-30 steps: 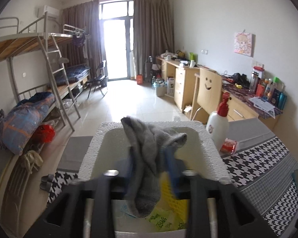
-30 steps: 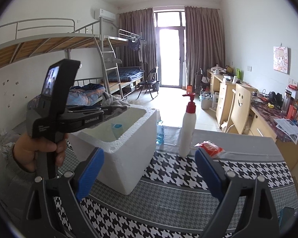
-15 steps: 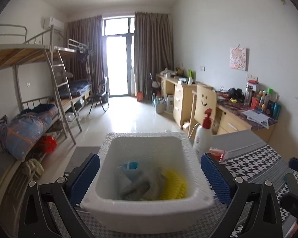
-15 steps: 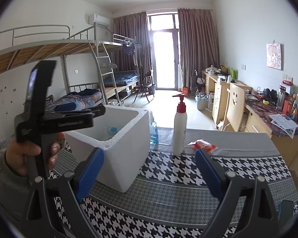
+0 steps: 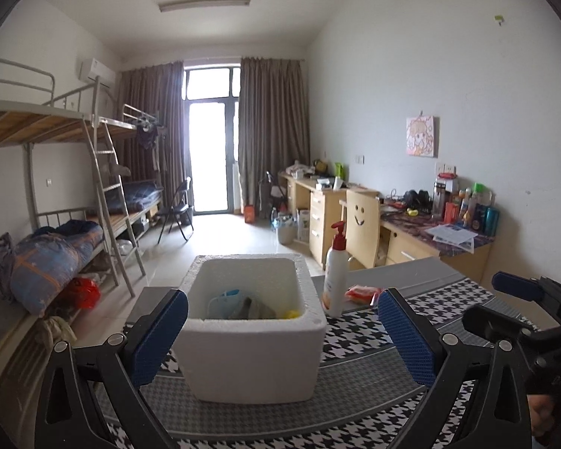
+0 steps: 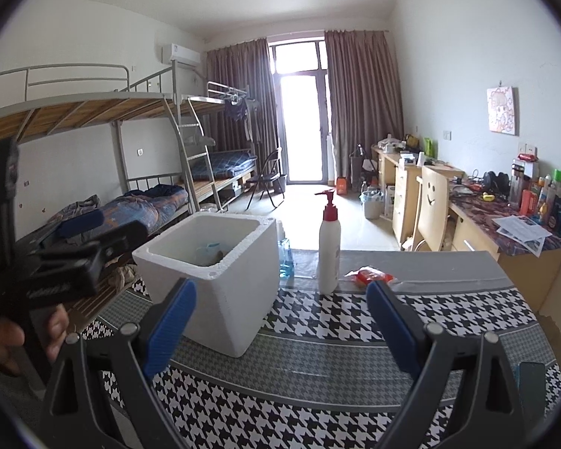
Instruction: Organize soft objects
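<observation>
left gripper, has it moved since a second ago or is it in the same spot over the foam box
Yes. The left gripper has backed away from the foam box: earlier its fingers were over the box opening, now the whole box sits ahead between open, empty fingers.

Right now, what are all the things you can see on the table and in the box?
Foam box: one, white, on the table's left.
Soft things: several, grey, blue, yellow, inside the box.
Pump bottle: one, white, red top, right of box.
Packet: one, red, beside the bottle.
Small bottle: one, blue, behind the box.
Tablecloth: one, black-white check.
Left gripper: open, empty.
Right gripper: open, empty.
</observation>
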`<control>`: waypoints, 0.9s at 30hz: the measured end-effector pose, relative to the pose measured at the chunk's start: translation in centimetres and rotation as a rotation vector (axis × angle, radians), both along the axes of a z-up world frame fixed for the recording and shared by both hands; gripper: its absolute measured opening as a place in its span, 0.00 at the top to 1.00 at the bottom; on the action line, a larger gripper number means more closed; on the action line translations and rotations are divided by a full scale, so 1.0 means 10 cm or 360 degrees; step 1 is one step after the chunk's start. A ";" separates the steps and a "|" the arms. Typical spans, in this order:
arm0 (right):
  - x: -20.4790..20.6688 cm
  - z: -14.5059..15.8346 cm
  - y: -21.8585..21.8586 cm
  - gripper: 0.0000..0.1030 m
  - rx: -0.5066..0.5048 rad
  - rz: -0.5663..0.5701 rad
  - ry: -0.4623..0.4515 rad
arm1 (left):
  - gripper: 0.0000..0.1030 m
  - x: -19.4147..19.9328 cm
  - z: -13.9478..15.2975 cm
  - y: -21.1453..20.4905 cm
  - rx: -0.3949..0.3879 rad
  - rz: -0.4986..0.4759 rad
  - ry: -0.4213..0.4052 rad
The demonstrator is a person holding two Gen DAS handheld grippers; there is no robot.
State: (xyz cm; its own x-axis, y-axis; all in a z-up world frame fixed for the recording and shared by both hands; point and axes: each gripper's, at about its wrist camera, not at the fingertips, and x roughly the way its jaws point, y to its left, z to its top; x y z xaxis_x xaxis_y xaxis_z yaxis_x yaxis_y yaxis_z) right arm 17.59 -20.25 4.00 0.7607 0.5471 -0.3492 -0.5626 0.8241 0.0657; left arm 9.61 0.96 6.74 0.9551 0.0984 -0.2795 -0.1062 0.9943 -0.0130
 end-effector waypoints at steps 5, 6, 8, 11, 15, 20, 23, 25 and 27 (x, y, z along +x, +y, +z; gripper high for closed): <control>-0.16 0.03 -0.06 0.08 0.0023 0.0004 -0.0028 | 0.01 -0.19 -0.04 -0.09 0.0002 -0.0032 -0.0028; -0.19 0.03 -0.07 0.08 0.0020 -0.0003 -0.0040 | 0.01 -0.21 -0.04 -0.10 0.0005 -0.0036 -0.0034; -0.25 0.04 -0.09 0.08 0.0025 -0.0007 -0.0058 | 0.01 -0.25 -0.06 -0.13 0.0013 -0.0033 -0.0038; -0.32 0.04 -0.12 0.08 0.0037 0.0001 -0.0069 | 0.01 -0.33 -0.09 -0.17 0.0021 -0.0046 -0.0043; -0.39 0.01 -0.15 0.08 0.0036 -0.0017 -0.0092 | 0.01 -0.46 -0.13 -0.21 0.0031 -0.0061 -0.0090; -0.49 -0.08 -0.20 0.08 0.0056 -0.0019 -0.0111 | 0.01 -0.56 -0.19 -0.26 0.0006 -0.0055 -0.0121; -0.56 -0.10 -0.24 0.08 0.0075 -0.0053 -0.0146 | 0.01 -0.60 -0.23 -0.29 -0.0001 -0.0066 -0.0121; -0.59 -0.12 -0.29 0.08 0.0103 -0.0068 -0.0152 | 0.01 -0.64 -0.25 -0.30 0.0001 -0.0074 -0.0131; -0.63 -0.13 -0.32 0.08 0.0110 -0.0069 -0.0154 | 0.01 -0.69 -0.27 -0.33 0.0032 -0.0063 -0.0157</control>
State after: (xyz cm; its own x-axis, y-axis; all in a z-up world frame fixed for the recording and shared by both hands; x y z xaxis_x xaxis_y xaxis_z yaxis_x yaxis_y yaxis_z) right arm 11.29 -23.45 2.65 0.8125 0.5334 -0.2354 -0.5331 0.8431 0.0704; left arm 2.69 -2.37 4.01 0.9811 0.0648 -0.1825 -0.0662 0.9978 -0.0016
